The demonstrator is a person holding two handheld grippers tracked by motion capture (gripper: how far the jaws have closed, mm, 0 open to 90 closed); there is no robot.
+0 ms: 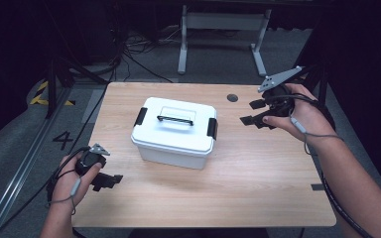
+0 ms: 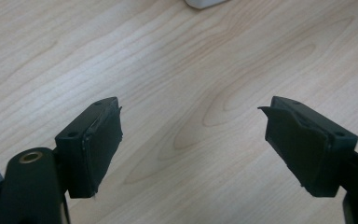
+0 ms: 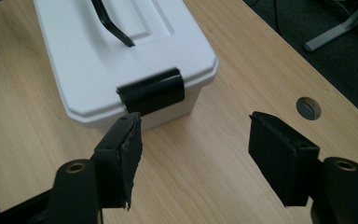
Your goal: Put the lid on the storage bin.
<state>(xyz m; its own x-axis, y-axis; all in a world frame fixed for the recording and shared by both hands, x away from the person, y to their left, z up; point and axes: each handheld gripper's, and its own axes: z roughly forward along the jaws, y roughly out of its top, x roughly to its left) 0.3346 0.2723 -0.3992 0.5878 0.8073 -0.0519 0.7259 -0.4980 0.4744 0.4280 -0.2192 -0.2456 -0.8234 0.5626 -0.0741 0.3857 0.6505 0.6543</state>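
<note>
A white rectangular plastic storage box (image 1: 174, 132) with a flat black carry handle (image 1: 175, 119) on its lid and a black latch at each short end was seen closed near the middle of a light wooden table (image 1: 258, 183), its long axis running roughly left to right, slightly skewed. The right gripper (image 1: 252, 112) was held just off the box's right end, above the table, jaws spread wide and pinching nothing; in the right gripper view the right-end black latch (image 3: 152, 91) lay straight ahead of the gripper (image 3: 193, 156), just past its jaw tips and slightly to the left of the gap. The left gripper (image 1: 108, 181) was held near the table's front left corner, well apart from the box, jaws also spread and empty; in the left gripper view bare wood grain was seen between the jaws of the gripper (image 2: 191, 140), with a white corner of the box (image 2: 204, 3) at the top edge. The right hand (image 1: 305, 116) was judged the nearer one, so the right latch was judged the likely first target, with a short forward and slightly leftward reach needed. The left-end latch (image 1: 140, 116) faced away from the left gripper. A round grey cable grommet (image 1: 232, 97) was noted in the tabletop behind the box. Beyond the table, dark carpet, loose cables and a grey desk frame (image 1: 223, 29) were seen in a dim room.
</note>
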